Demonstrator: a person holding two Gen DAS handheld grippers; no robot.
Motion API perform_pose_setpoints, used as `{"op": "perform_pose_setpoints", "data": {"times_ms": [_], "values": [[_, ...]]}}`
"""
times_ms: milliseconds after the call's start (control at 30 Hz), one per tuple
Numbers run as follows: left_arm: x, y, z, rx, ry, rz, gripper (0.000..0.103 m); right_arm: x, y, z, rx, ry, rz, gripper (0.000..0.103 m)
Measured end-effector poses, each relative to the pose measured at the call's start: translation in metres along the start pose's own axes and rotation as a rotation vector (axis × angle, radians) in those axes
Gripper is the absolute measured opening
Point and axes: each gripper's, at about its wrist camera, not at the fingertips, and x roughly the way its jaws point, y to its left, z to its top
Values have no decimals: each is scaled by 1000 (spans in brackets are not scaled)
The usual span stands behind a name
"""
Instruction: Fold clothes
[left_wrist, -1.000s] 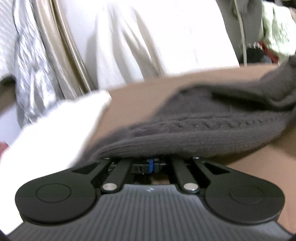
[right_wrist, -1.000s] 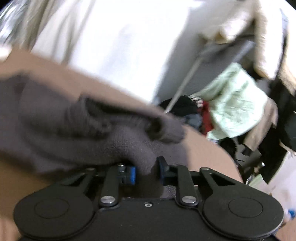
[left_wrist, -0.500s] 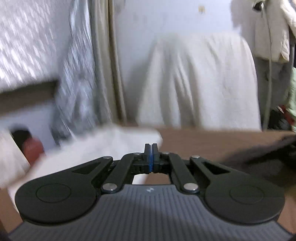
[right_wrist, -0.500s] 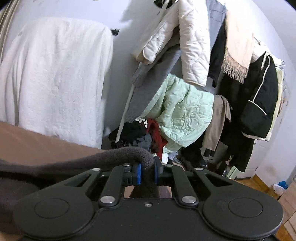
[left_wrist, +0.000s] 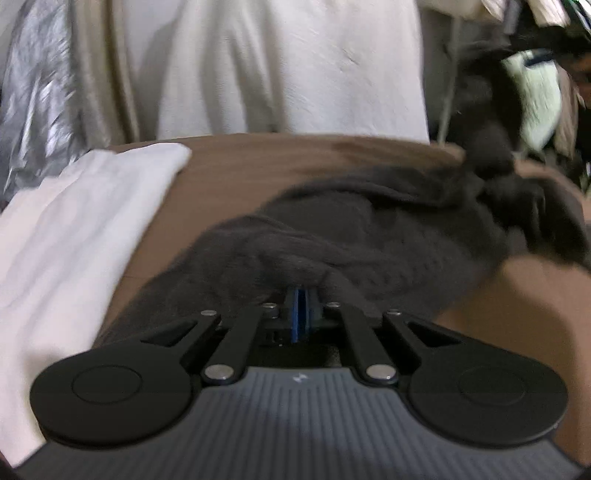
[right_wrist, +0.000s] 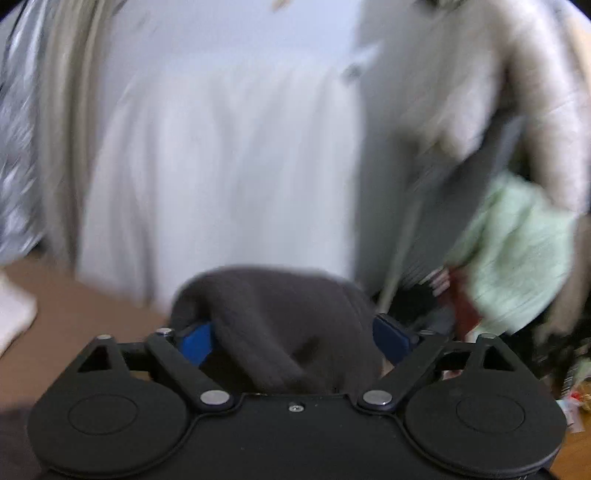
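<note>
Soft indoor light (heavy motion blur)

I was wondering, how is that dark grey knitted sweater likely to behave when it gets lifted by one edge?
Probably floppy: the dark grey sweater lies in soft bunched folds on the brown table and droops between the open pads of the right tool. Its thick knit suggests some weight, so it may sag. The left tool appears shut at its edge.

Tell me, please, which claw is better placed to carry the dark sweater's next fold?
Probably the left claw: its jaws look shut at the dark grey knit sweater on the brown table. The right claw stands open, knit loose between its pads.
</note>
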Motion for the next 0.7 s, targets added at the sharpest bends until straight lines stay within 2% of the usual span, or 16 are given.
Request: {"op": "perform_pose_setpoints", "data": {"times_ms": [133, 233, 267, 333, 400, 500, 633, 700], "values": [[12, -19, -7, 112, 8, 60, 22, 12, 27, -56, -131, 98, 23, 91], [14, -26, -6, 157, 13, 79, 25, 7, 20, -100, -127, 152, 16, 91], [12, -27, -5, 169, 15, 73, 26, 4, 15, -114, -110, 168, 18, 91], [3, -29, -1, 188, 7, 39, 35, -5, 4, -137, -77, 190, 11, 92], [-8, -30, 3, 187, -21, -12, 59, -13, -7, -158, -45, 207, -5, 92], [-10, -39, 1, 206, -39, -51, 72, -22, -23, -186, 23, 228, -49, 92], [21, -57, -14, 337, 11, -18, 83, -14, -42, -207, 136, 267, -67, 95], [44, -69, -25, 448, 16, 65, 84, -2, -47, -215, 193, 305, -39, 97]]}}
